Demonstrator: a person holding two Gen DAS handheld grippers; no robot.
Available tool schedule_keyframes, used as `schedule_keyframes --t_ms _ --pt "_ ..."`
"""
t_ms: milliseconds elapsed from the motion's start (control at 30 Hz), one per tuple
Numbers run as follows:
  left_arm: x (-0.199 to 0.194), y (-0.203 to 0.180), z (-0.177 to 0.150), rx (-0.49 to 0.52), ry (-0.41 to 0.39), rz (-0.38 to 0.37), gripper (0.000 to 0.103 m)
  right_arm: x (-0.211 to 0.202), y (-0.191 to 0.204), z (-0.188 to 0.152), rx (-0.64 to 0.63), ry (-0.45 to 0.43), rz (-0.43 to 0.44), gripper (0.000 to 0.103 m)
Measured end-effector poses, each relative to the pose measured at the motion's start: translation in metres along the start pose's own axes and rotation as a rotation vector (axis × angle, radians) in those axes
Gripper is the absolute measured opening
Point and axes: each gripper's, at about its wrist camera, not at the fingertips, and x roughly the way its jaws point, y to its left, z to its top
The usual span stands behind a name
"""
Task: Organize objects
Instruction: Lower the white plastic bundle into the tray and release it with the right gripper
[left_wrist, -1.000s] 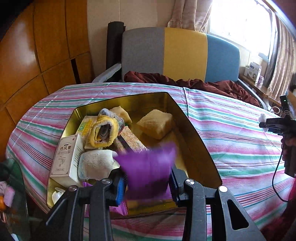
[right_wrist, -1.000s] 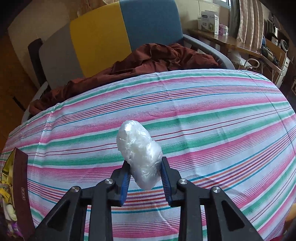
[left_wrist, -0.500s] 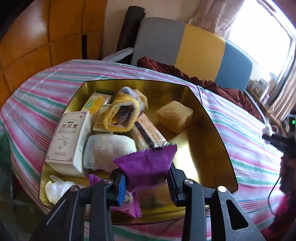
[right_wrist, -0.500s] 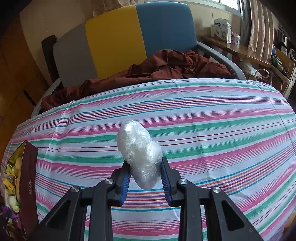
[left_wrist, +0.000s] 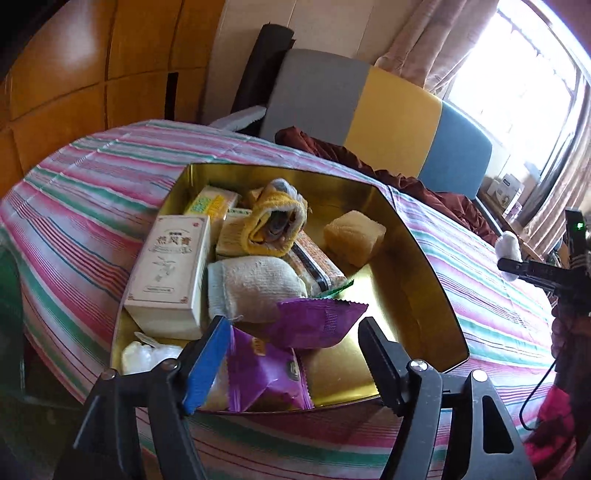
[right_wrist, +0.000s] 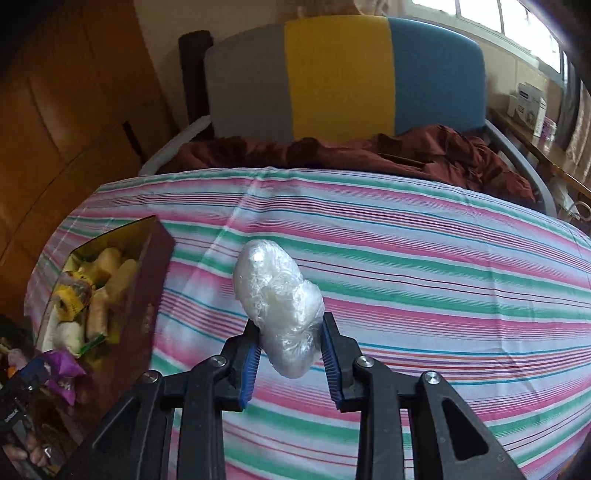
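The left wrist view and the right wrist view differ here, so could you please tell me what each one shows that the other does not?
Only the left wrist view shows the gold tin's inside plainly: a white printed carton, a rolled white sock, and the left gripper, fingers opening around a purple foil packet.

Only the right wrist view shows the right gripper shut on a clear plastic-wrapped bundle close up.

Both show the striped tablecloth and tricolour chair.

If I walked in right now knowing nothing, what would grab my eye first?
Probably the gold tin on the striped tablecloth, crammed with boxes, rolled cloths and snacks. Just above its near edge the left gripper is opening, and a purple snack packet lies loose between its jaws, on another purple packet. Off to the side, the right gripper is clamped on a white plastic-wrapped bundle held over the bare cloth.
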Motion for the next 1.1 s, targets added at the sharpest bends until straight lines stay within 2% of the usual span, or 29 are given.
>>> schedule_keyframes --t_ms 100,267,400,433,500,533,600,733,800,833,900,1067,1100 --pt "-0.009 0.003 0.000 -0.003 -0.035 0.007 0.066 -0.005 0.047 -0.006 -0.057 0.003 0.088 0.030" --pt "-0.017 0.014 0.004 -0.032 -0.050 0.103 0.065 -0.001 0.124 -0.025 -0.174 0.053 0.206 0.031" --pt "-0.028 0.017 0.004 -0.025 -0.076 0.156 0.072 0.015 0.165 -0.041 -0.214 0.105 0.242 0.033" --pt "-0.031 0.017 0.004 -0.019 -0.084 0.169 0.074 0.020 0.171 -0.045 -0.212 0.118 0.243 0.035" --pt "-0.036 0.017 0.005 -0.006 -0.094 0.190 0.082 0.025 0.179 -0.052 -0.202 0.144 0.262 0.051" --pt "-0.038 0.017 0.005 -0.003 -0.100 0.197 0.082 0.027 0.182 -0.055 -0.203 0.154 0.268 0.054" --pt "-0.043 0.017 0.006 0.001 -0.110 0.207 0.087 0.028 0.187 -0.061 -0.203 0.156 0.257 0.061" --pt "-0.052 0.014 0.008 0.015 -0.132 0.224 0.090 0.025 0.188 -0.065 -0.176 0.150 0.255 0.061" --pt "-0.056 0.011 0.010 0.017 -0.138 0.231 0.101 0.017 0.186 -0.067 -0.164 0.118 0.240 0.062" --pt "-0.059 0.011 0.010 0.017 -0.146 0.234 0.103 0.014 0.187 -0.067 -0.158 0.096 0.224 0.062" --pt "-0.061 0.007 0.011 0.023 -0.155 0.246 0.103 0.004 0.186 -0.068 -0.142 0.040 0.180 0.067" --pt "-0.060 0.001 0.009 0.030 -0.141 0.277 0.103 -0.016 0.182 -0.072 -0.093 -0.049 0.092 0.068" --pt "-0.060 0.000 0.008 0.028 -0.144 0.277 0.103 -0.020 0.181 -0.073 -0.091 -0.071 0.070 0.071"
